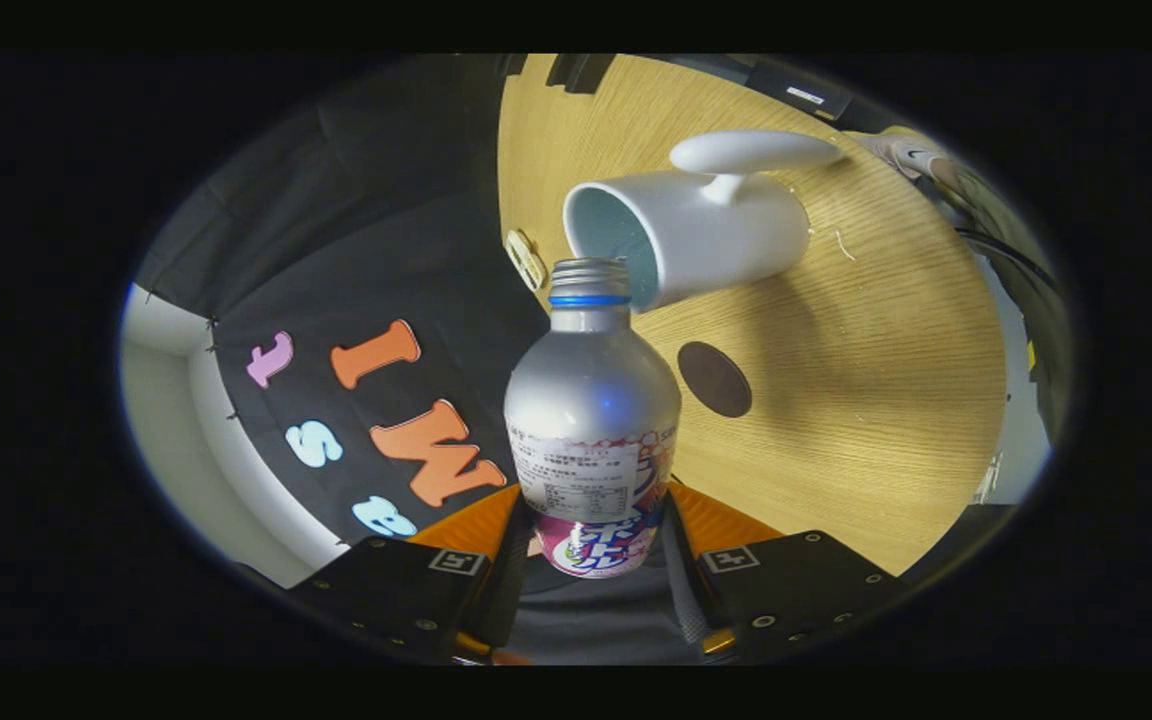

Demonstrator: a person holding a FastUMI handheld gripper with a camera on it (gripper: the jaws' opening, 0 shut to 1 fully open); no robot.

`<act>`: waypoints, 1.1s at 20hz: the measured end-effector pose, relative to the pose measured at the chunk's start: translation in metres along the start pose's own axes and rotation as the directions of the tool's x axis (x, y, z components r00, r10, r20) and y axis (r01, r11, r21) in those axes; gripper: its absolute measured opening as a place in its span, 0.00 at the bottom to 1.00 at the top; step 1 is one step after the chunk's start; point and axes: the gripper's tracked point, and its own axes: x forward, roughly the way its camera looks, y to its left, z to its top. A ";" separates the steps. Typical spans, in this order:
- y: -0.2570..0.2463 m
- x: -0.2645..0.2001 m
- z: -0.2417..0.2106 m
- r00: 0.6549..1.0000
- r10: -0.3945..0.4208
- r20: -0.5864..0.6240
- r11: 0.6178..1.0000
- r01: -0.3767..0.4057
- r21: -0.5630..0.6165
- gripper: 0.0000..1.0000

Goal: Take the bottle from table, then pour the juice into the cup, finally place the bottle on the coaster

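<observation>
A light wooden table runs up against the booth's black cloth wall, and the whole scene is seen rolled hard to one side. Nearest, the gripper is clamped on the bottle: both fingers press its labelled lower body from either side. The bottle is silver with a blue ring under its threaded neck, cap off, and it points straight ahead from between the fingers. Just beyond its open mouth sits the white cup, with a pale blue inside and its handle on the side away from the bottle; the neck overlaps the cup's rim. Beside the bottle's shoulder, apart from the cup, a round dark brown coaster lies flat on the wood with nothing on it
</observation>
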 end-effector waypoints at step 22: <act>0.006 -0.005 0.009 1.000 0.019 -0.010 0.997 -0.018 0.073 0.63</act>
